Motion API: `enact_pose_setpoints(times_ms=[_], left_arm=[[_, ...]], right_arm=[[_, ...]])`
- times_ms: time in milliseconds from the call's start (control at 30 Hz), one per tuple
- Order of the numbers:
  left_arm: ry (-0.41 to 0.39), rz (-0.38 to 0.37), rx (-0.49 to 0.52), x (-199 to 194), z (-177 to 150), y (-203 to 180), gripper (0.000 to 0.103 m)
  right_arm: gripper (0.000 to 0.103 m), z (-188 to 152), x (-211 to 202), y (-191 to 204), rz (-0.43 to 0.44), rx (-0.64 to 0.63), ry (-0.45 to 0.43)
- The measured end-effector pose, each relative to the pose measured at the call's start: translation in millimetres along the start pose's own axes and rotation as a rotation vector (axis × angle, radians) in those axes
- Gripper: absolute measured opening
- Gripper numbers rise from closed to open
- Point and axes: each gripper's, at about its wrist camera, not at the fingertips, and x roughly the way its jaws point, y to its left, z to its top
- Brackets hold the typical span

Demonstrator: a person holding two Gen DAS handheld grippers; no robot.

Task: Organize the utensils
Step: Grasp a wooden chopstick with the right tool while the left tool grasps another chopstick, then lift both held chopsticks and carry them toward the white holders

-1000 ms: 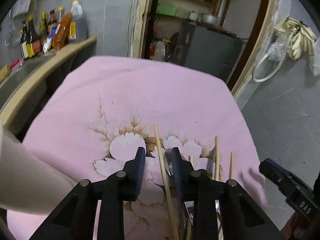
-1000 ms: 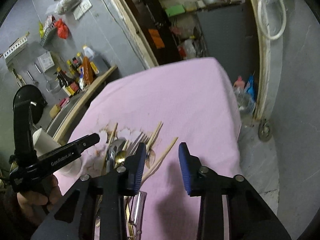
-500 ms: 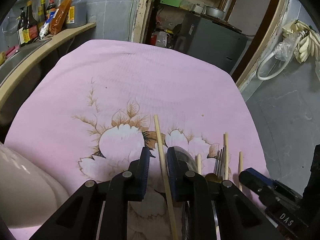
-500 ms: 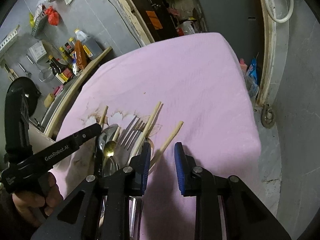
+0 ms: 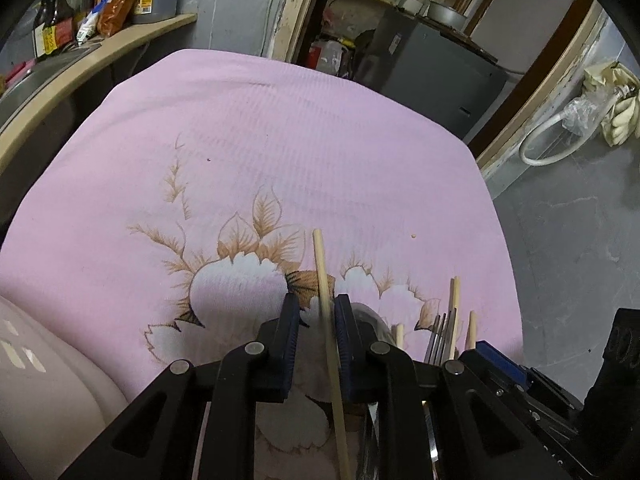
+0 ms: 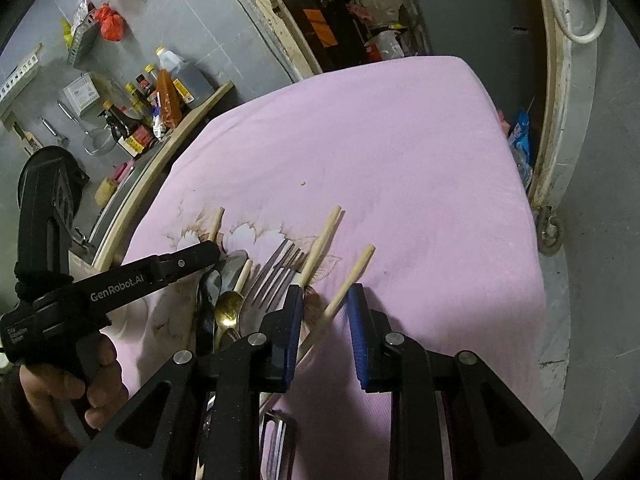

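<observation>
Now both hand-held grippers have just narrowed: left hand-held gripper round a chopstick, right hand-held gripper round another chopstick, w/ gaps left, on the pink-clothed table. Risk: sticks roll or pivot out, jaws off-centre.

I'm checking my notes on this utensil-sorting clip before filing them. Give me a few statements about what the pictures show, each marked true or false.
1. A chopstick lies between the jaws of the left hand-held gripper. True.
2. The cloth on the table is plain green. False: it is pink with a flower print.
3. A chopstick lies between the jaws of the right hand-held gripper. True.
4. The forks stand upright in a cup. False: they lie flat on the cloth, among the chopsticks and spoons.
5. The sauce bottles stand on the pink cloth. False: they stand on a counter beside the table.
</observation>
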Motion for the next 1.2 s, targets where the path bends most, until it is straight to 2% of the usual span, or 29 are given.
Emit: enact_pose_setpoints(times_ms=[67, 133, 233, 333, 433, 500, 600, 667, 833, 900, 1067, 1200], left_arm=[[0.011, 0.004, 0.001, 1, 1, -2, 0.017], [0.028, -0.003, 0.001, 2, 4, -4, 0.006], [0.043, -0.011, -0.002, 3, 5, -5, 0.006], [0.049, -0.021, -0.008, 3, 5, -4, 0.005], [0.043, -0.034, -0.019, 2, 4, -4, 0.005], [0.030, -0.043, -0.017, -1, 3, -5, 0.005], [0.003, -0.054, -0.005, -10, -2, -9, 0.005], [-0.031, -0.068, 0.003, -20, -3, -10, 0.005], [-0.127, -0.098, 0.011, -52, -6, -7, 0.005], [-0.167, -0.110, 0.011, -66, -9, -6, 0.005], [-0.240, -0.134, 0.015, -95, -13, -4, 0.005], [-0.309, -0.157, 0.027, -127, -12, 1, 0.005]], right_arm=[[0.021, 2, 2, 3, -0.019, -0.009, 0.016], [0.021, 4, 5, 9, -0.057, -0.022, 0.044], [0.021, 11, 7, 18, -0.113, -0.044, 0.094], [0.020, 12, 6, 23, -0.132, -0.047, 0.114], [0.011, 11, 4, 17, -0.149, -0.031, 0.106], [0.010, 11, 1, 11, -0.119, 0.014, 0.094], [0.004, 7, -2, -6, 0.025, 0.163, 0.074], [0.004, 4, -8, -10, 0.075, 0.219, 0.046], [0.004, -1, -39, 1, 0.142, 0.202, -0.072], [0.004, -4, -54, 11, 0.136, 0.171, -0.126], [0.004, -5, -84, 17, 0.174, 0.156, -0.221], [0.004, -1, -99, 39, 0.215, 0.136, -0.275]])
